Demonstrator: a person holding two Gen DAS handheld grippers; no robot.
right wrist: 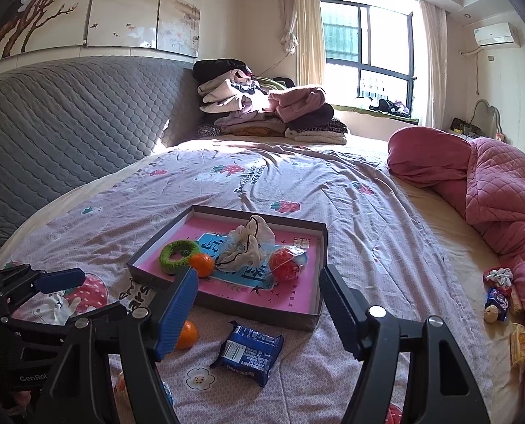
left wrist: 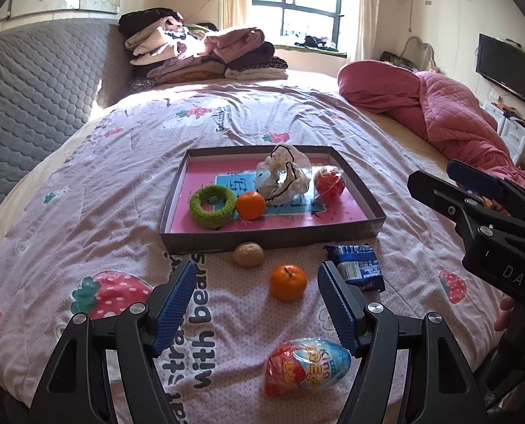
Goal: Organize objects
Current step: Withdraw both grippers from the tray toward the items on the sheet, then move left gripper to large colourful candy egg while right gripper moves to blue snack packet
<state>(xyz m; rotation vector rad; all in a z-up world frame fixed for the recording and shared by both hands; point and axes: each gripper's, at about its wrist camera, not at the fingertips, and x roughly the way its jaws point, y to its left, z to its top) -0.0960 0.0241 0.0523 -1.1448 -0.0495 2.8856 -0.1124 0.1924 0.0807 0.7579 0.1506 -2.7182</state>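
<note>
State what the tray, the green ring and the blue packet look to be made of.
Tray: likely cardboard, matte grey walls, glossy pink printed floor.
Green ring: fuzzy fabric, probably a terry hair tie.
Blue packet: shiny printed plastic film, crinkled.

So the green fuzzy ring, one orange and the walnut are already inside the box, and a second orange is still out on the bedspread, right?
Not quite. The walnut is not inside: the left wrist view shows it on the bedspread, just outside the front wall of the box. The green fuzzy ring and one orange are inside, and the second orange lies out on the bedspread.
</note>
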